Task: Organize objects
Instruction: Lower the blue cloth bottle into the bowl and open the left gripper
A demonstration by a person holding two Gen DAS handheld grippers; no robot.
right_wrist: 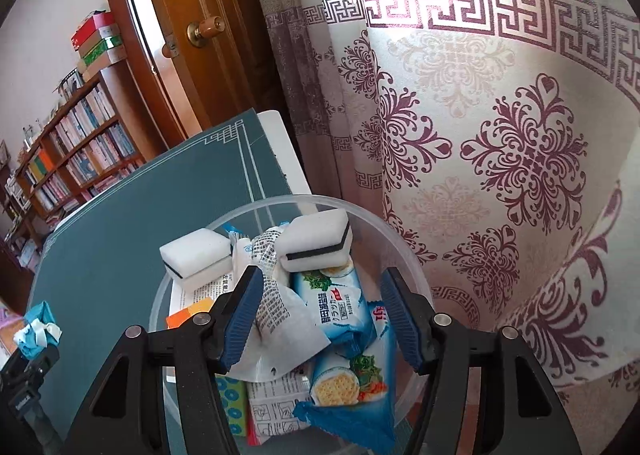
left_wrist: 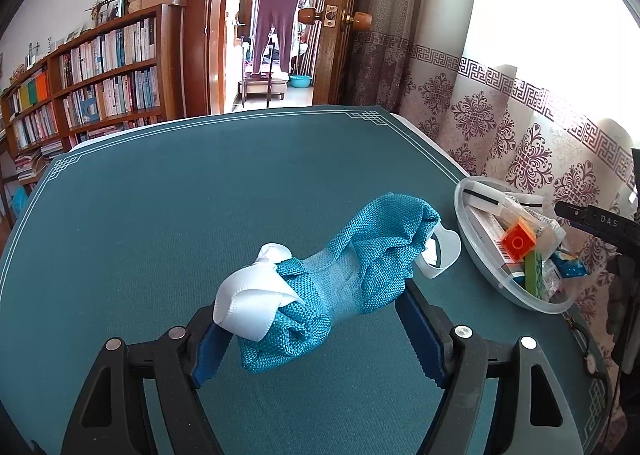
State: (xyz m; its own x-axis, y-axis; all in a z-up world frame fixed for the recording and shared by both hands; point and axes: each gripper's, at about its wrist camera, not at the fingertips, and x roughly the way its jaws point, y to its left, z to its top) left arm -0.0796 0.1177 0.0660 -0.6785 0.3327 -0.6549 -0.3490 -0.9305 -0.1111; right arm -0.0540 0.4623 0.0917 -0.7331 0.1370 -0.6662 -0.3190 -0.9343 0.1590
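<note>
A crumpled teal woven cloth (left_wrist: 352, 267) with white ribbon (left_wrist: 252, 303) and a clear band sits between the blue pads of my left gripper (left_wrist: 312, 319), which is shut on it above the green table mat (left_wrist: 180, 215). The right wrist view shows the same cloth (right_wrist: 34, 331) raised at the lower left. My right gripper (right_wrist: 320, 279) hangs open over a clear plastic bowl (right_wrist: 400, 231). The bowl holds two white sponges (right_wrist: 196, 255), cracker packets (right_wrist: 340, 303), a white printed packet (right_wrist: 280, 319) by the gripper's left finger, and an orange brick (left_wrist: 519, 241). Nothing is pressed between the right pads.
The bowl (left_wrist: 472, 251) stands at the mat's right edge, close to a patterned curtain (right_wrist: 500, 159). A bookshelf (left_wrist: 92, 87) and an open doorway (left_wrist: 280, 35) lie beyond the table's far side. A small watch (left_wrist: 590, 363) lies near the table's right corner.
</note>
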